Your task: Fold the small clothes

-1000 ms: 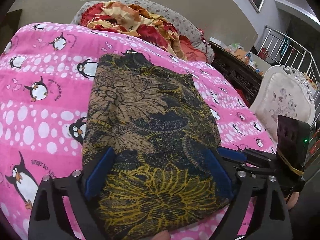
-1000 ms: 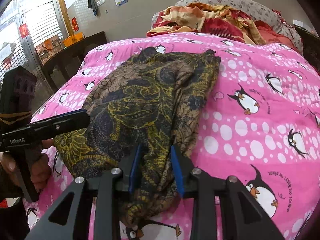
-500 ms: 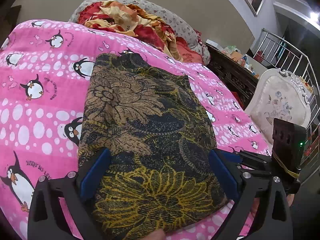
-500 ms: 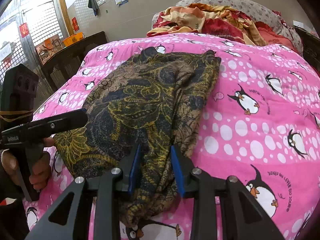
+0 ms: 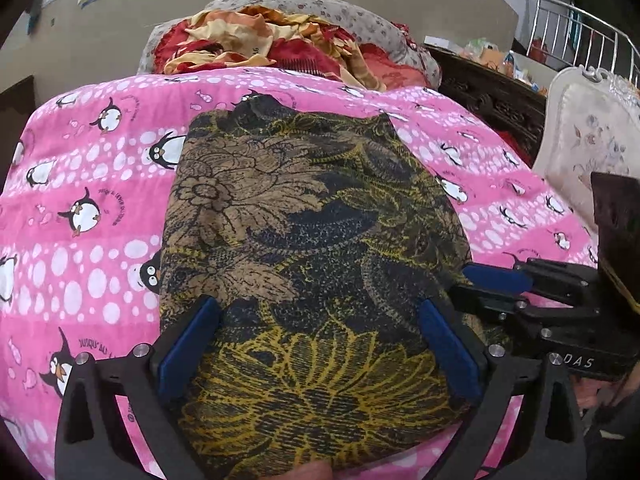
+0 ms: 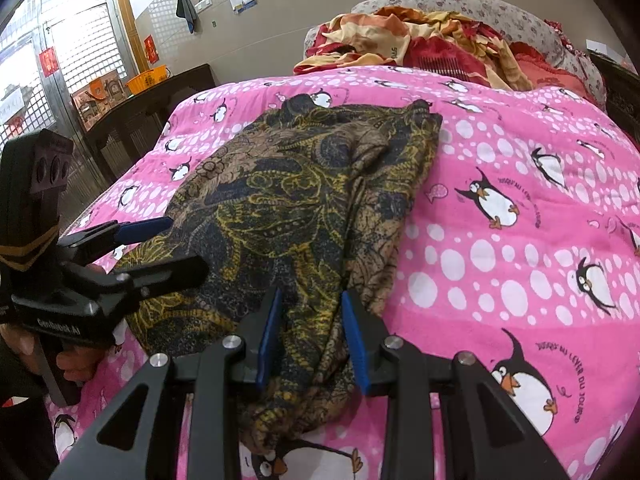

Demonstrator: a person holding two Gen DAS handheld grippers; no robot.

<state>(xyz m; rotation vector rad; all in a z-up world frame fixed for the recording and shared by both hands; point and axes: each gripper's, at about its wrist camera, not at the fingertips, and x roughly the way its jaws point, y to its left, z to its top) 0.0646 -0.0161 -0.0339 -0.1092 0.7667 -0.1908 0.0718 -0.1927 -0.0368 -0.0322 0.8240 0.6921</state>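
A dark garment with brown and yellow flower print point(image 5: 312, 240) lies folded lengthwise on the pink penguin bedspread point(image 5: 80, 200); it also shows in the right wrist view point(image 6: 288, 200). My left gripper point(image 5: 316, 344) is wide open, its blue pads astride the garment's near end. In the right wrist view it point(image 6: 160, 248) sits at the garment's left edge. My right gripper point(image 6: 312, 340) is closed on a bunched fold at the garment's near right corner. It shows in the left wrist view point(image 5: 492, 284) at the cloth's right edge.
A heap of red and orange bedding point(image 5: 280, 44) and a flowered pillow point(image 6: 500, 12) lie at the bed's far end. A dark wooden bed frame point(image 5: 488, 92) and a white padded chair point(image 5: 592, 148) stand to the right. A dark bench point(image 6: 152, 108) stands on the left.
The left gripper has swung and turned leftward, now facing the garment more squarely and lower over its near end. The right gripper has kept its hold and place.
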